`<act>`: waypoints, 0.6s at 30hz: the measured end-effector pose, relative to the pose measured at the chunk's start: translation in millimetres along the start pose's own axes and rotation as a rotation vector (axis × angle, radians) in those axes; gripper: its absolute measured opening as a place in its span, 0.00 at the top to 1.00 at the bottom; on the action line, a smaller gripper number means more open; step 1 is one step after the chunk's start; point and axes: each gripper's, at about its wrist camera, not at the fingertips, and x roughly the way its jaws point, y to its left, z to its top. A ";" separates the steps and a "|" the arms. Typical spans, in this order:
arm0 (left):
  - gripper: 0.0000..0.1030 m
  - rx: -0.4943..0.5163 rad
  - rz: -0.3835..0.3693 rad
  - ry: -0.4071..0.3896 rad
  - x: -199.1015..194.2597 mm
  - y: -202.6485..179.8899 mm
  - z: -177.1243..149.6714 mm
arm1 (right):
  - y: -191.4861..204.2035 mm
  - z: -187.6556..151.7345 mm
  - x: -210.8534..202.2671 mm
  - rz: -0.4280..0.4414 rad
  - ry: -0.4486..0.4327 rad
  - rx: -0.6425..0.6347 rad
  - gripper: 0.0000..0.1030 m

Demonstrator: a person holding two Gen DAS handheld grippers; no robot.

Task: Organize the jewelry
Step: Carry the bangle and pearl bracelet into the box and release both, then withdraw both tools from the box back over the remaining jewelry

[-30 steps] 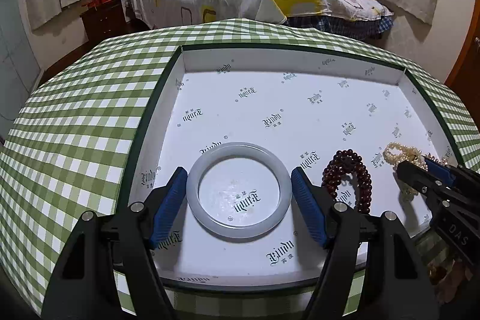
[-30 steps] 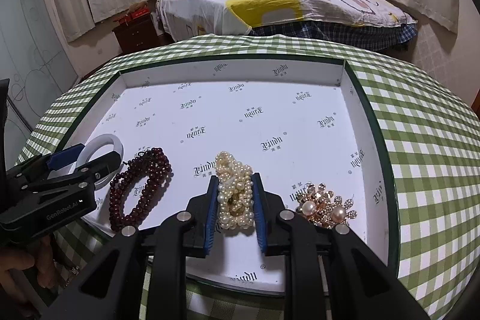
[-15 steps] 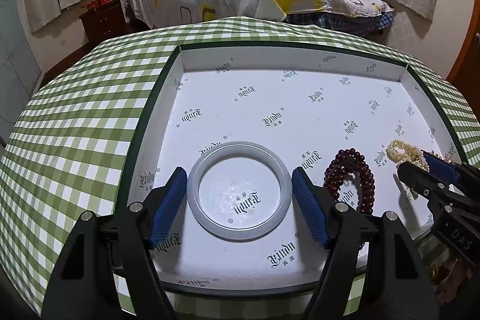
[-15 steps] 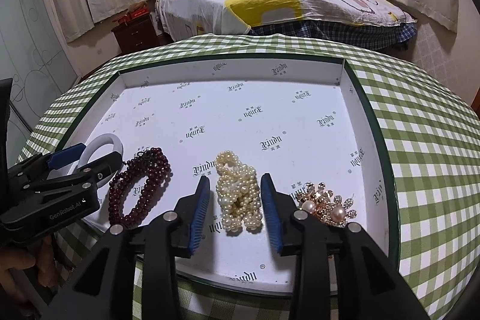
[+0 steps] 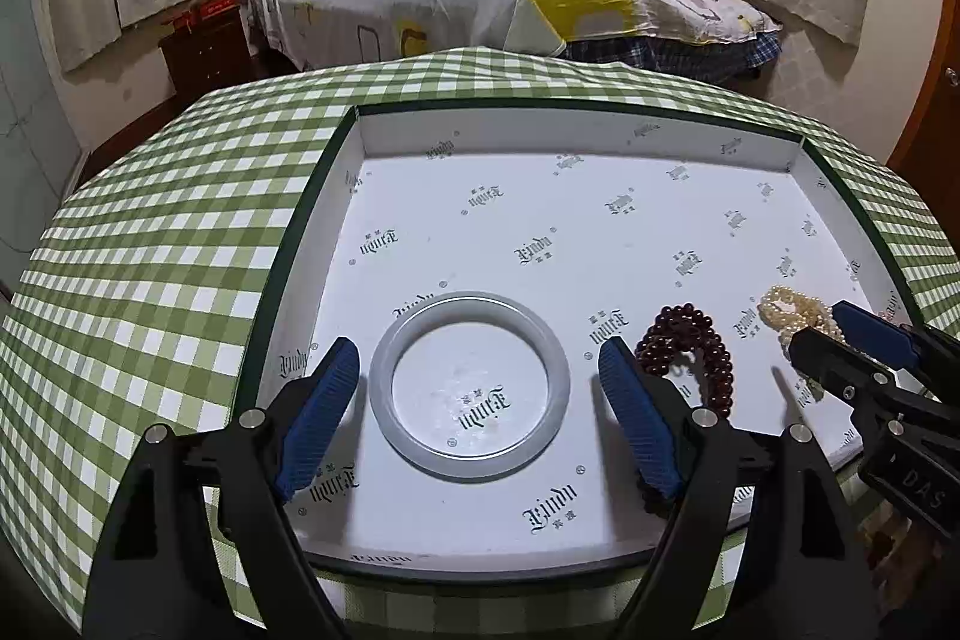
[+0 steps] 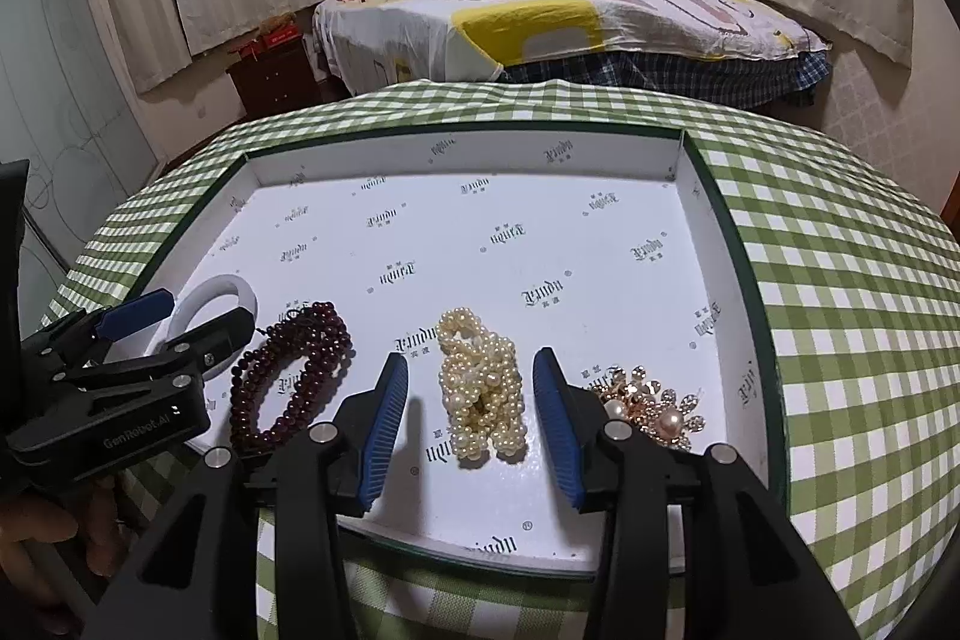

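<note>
A white bangle (image 5: 471, 303) lies flat near the front of the white printed tray (image 5: 540, 130). My left gripper (image 5: 477, 355) straddles it, its jaws opening, with a gap between each blue pad and the ring. Just right of the bangle is a dark red bead bracelet (image 5: 681, 311). The pearl bracelet (image 6: 480, 388) rests on the tray floor between the blue pads of my right gripper (image 6: 471, 361). Those jaws are opening too, and neither pad touches the pearls. A gold brooch (image 6: 648, 403) with pearls lies just right of the right finger.
The tray sits on a table under a green checked cloth (image 6: 840, 310). Its back half holds nothing. A bed (image 5: 510, 4) and a dark nightstand (image 5: 204, 46) stand beyond the table. A hand (image 6: 54, 538) shows at the lower left of the right wrist view.
My right gripper's jaws have spread off the pearl bracelet, which now lies free on the tray. The left jaws have widened slightly around the bangle. Neither hand has shifted.
</note>
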 end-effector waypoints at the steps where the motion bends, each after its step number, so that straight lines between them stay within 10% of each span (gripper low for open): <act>1: 0.22 0.001 -0.002 -0.002 -1.6 -0.2 -0.4 | 0.0 0.3 -1.7 0.000 -0.004 0.000 0.57; 18: 0.21 -0.059 -0.064 -0.220 -101.2 11.3 -15.1 | 8.3 -7.5 -74.1 -0.018 -0.148 -0.012 0.57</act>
